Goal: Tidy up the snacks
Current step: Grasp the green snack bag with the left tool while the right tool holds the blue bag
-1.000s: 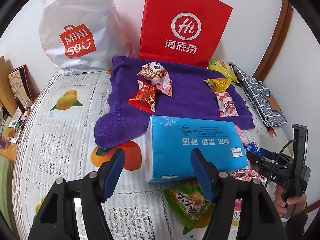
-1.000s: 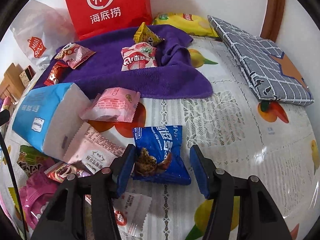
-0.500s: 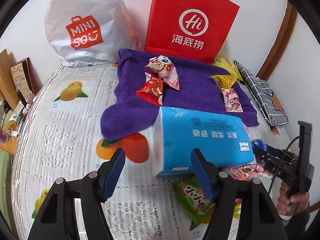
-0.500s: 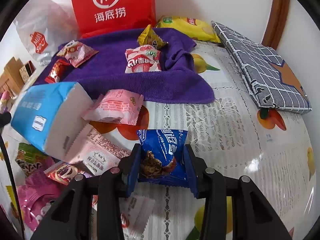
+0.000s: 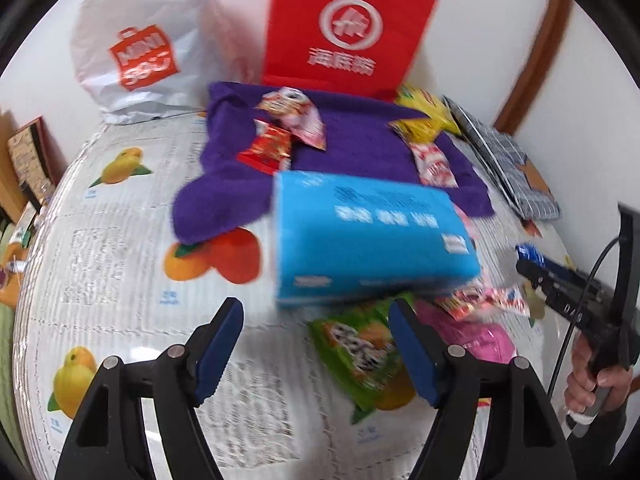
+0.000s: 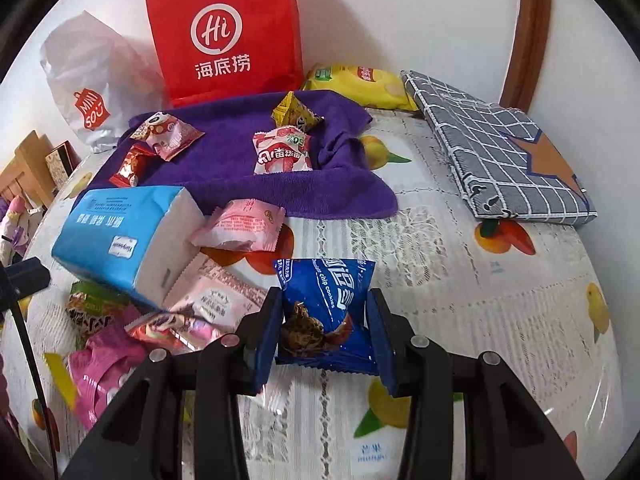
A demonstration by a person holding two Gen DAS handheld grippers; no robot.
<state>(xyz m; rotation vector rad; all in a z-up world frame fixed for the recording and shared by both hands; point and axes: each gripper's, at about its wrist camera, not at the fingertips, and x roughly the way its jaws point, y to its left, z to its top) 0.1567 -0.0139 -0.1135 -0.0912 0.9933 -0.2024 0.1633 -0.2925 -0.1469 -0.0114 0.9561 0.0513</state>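
Observation:
My right gripper [image 6: 323, 332] is shut on a blue chocolate chip cookie packet [image 6: 326, 308] and holds it a little above the tablecloth. The packet also shows at the right in the left wrist view [image 5: 527, 251]. My left gripper [image 5: 316, 348] is open and empty, above the tablecloth, near a green snack packet [image 5: 356, 348]. A purple towel [image 6: 224, 152] at the back carries several snack packets, among them a strawberry packet [image 6: 282, 152] and a yellow one [image 6: 294, 114]. A pink packet [image 6: 240, 226] lies in front of the towel.
A blue tissue pack [image 5: 372, 240] lies mid-table with loose snacks beside it. A red paper bag [image 6: 228, 28] and a white plastic bag [image 5: 140, 40] stand against the wall. A yellow chip bag [image 6: 358, 84] and a grey checked folded cloth [image 6: 496, 148] lie at the right.
My right gripper closed on the blue cookie packet and lifted it slightly. My left gripper pulled back and to the left, staying open; its view is now blurred.

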